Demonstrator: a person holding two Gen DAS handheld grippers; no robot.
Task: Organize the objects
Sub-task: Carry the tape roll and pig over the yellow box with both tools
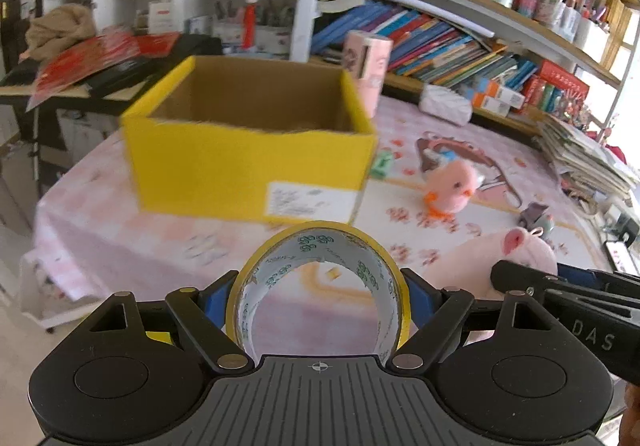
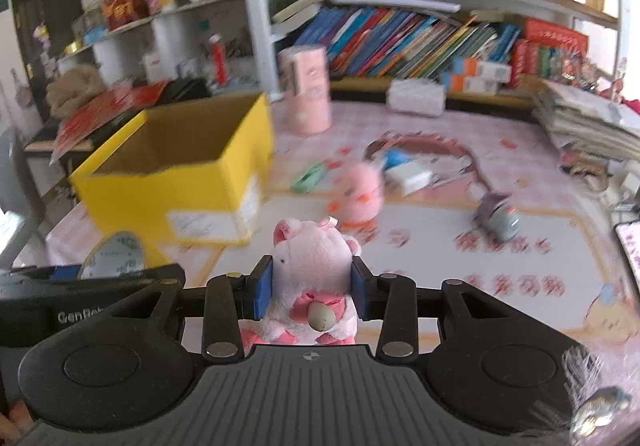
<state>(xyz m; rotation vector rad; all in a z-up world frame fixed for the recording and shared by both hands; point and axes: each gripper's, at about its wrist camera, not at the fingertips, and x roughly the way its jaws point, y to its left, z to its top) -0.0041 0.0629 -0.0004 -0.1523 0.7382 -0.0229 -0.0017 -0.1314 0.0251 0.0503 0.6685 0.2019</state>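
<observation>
The left hand-held gripper (image 1: pixel 320 294) was squeezed tight on a roll of tape (image 1: pixel 318 286). The roll stood on its edge between the blue pads, with its hole facing forward. The right hand-held gripper (image 2: pixel 312 282) was clamped on a pink pig toy (image 2: pixel 312 270), held upright and facing away. Both were up above the desk (image 1: pixel 120 242). The open yellow box (image 1: pixel 248 153) sat straight ahead of the tape and a bit higher in the left view. From the pig, the box was ahead and off to the left. So the left one looked nearer to the box. A fluffy pink chick (image 1: pixel 452 187) and a small grey toy (image 2: pixel 500 215) lay on the desk.
</observation>
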